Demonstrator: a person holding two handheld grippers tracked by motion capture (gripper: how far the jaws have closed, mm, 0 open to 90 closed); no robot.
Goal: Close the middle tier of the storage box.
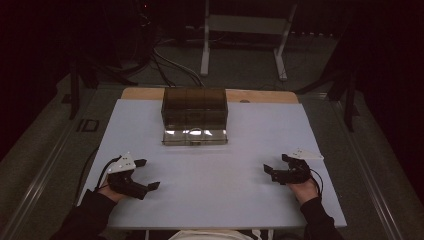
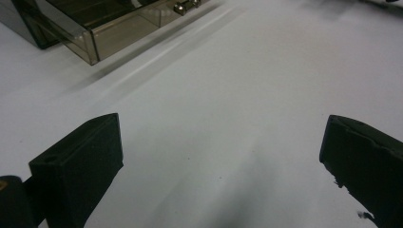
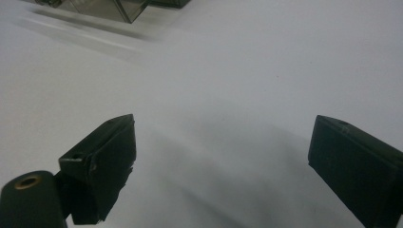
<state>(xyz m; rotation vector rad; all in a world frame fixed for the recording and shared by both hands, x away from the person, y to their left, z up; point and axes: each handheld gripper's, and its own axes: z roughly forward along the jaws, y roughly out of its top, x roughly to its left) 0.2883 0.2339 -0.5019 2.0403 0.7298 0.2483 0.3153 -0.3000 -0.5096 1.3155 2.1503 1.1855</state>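
High view: we see the left gripper [image 1: 147,174] near the desk's front-left corner and the right gripper [image 1: 275,165] near the front-right, both w/ jaws spread wide, holding nothing. The smoky drawer box [image 1: 195,116] stands at the back edge, centre, its drawer pulled out; contents we cannot tell.

Left gripper view: jaws apart over the bare white desk [image 2: 228,118], box [image 2: 95,23] at top left.

Right gripper view: jaws apart, box corner [image 3: 119,7] at top.

Smoked box [image 2: 90,28] cut off by the top edge, its contents too dim to tell
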